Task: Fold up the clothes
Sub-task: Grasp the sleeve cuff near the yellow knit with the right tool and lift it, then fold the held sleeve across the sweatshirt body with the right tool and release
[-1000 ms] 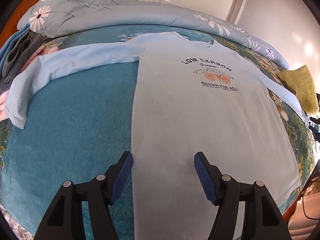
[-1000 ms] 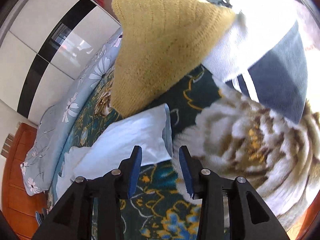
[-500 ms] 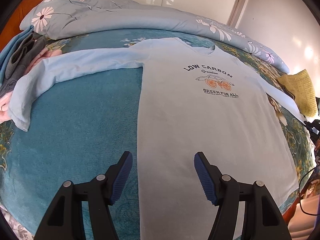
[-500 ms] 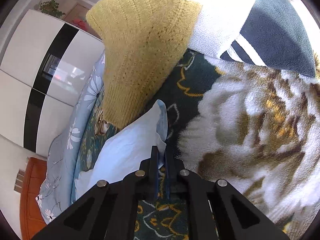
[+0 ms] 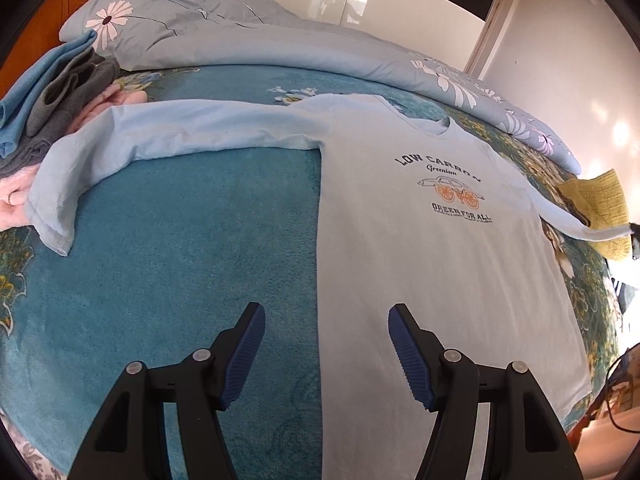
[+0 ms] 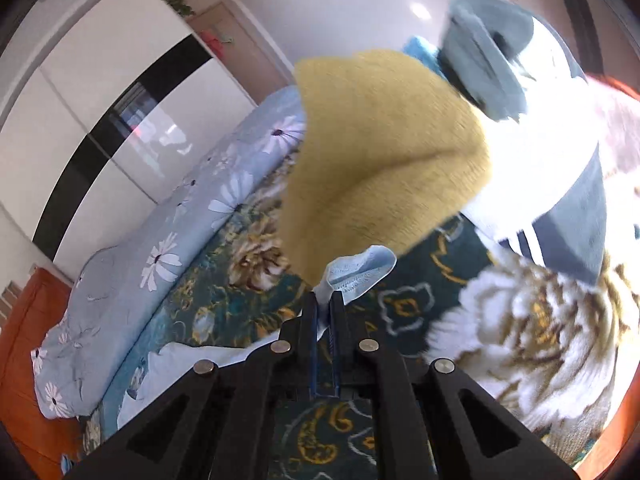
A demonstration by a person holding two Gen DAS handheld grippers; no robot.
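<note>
A bed [image 5: 168,264] covered by a teal plush blanket is being shown, with a rolled pale blue floral quilt [image 5: 248,36] lying along its far edge. A light blue long-sleeved shirt [image 5: 432,280] is being displayed spread flat, chest print up, across the middle of the bed and toward its right side. One sleeve is being stretched out toward the bed's left edge, where its cuff is drooping just beside a pile of folded grey, blue and pink clothes [image 5: 52,104]. A mustard knitted garment [image 6: 380,152] is lying near the bed's right edge, with a white and navy garment [image 6: 560,184] beside it. The left gripper [image 5: 324,344] is being held above the shirt's lower left edge, its fingers spread apart with nothing between them. The right gripper [image 6: 325,308] is being held near the bed's right edge, its fingers pressed together and pinching the cuff [image 6: 360,270] of the shirt's other sleeve, which is being lifted clear of the blanket in front of the mustard garment.
</note>
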